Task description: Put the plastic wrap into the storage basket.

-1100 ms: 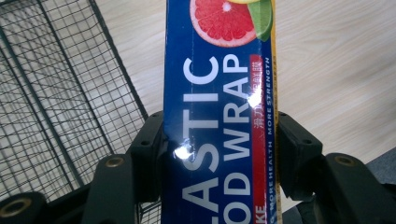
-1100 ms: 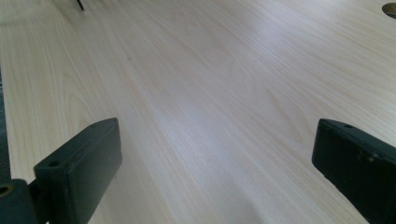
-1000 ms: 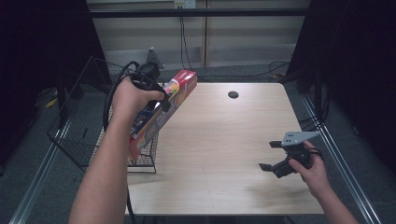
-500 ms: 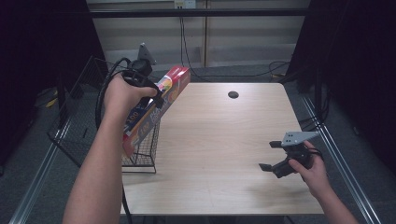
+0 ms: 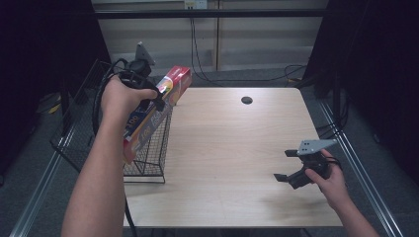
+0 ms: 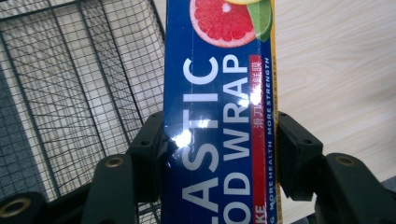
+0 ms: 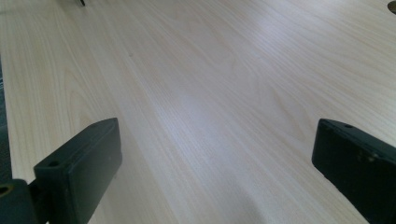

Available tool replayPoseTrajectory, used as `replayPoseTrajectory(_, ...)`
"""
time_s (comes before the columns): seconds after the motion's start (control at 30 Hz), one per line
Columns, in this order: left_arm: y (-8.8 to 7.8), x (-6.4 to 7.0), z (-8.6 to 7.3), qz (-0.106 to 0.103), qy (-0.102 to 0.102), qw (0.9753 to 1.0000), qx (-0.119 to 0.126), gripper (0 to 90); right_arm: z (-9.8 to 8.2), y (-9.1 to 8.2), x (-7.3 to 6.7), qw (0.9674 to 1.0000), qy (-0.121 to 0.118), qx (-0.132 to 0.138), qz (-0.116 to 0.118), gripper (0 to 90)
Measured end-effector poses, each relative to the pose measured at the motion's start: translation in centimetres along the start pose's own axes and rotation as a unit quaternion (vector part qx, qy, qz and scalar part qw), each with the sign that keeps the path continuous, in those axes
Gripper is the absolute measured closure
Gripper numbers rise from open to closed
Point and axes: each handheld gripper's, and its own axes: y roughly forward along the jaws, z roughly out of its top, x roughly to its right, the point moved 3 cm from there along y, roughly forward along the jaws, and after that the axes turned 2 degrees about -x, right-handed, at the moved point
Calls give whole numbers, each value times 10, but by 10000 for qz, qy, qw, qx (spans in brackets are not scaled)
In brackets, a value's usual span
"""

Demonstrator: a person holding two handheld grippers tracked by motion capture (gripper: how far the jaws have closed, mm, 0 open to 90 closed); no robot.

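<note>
Left claw (image 6: 219, 140) pinches a long blue-and-red cardboard plastic-wrap box (image 6: 219, 107) across its narrow width, one black jaw flat on each side. Box face reads "PLASTIC FOOD WRAP" w/ a grapefruit slice pic at the far end. In the high view the left claw (image 5: 153, 98) holds the box (image 5: 158, 101) up at the tabletop's left edge, tilted: red far end raised and pointing away from the person, near end lower, hidden behind the forearm. Box sits over the top rim of a black wire-mesh basket (image 5: 150, 143) that stands at the light wood tabletop (image 5: 232, 148) left edge; can't tell if box touches the mesh. Left gripper view shows the basket grid (image 6: 84, 84) just beside and below the box, bare wood on the other side.

Right claw (image 5: 286, 165) hovers low over the tabletop's near right corner, jaws spread wide, nothing between them; right gripper view shows plain wood (image 7: 205, 102) between its jaws. Small dark round hole (image 5: 246, 100) near the tabletop's far edge, well apart from both claws.
</note>
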Motion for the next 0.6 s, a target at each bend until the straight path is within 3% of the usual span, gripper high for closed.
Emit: replayPoseTrajectory(0.6,-7,-25,-6,191,-407,9990,71,441,0,2,-2,10000,-37,-31,29,17)
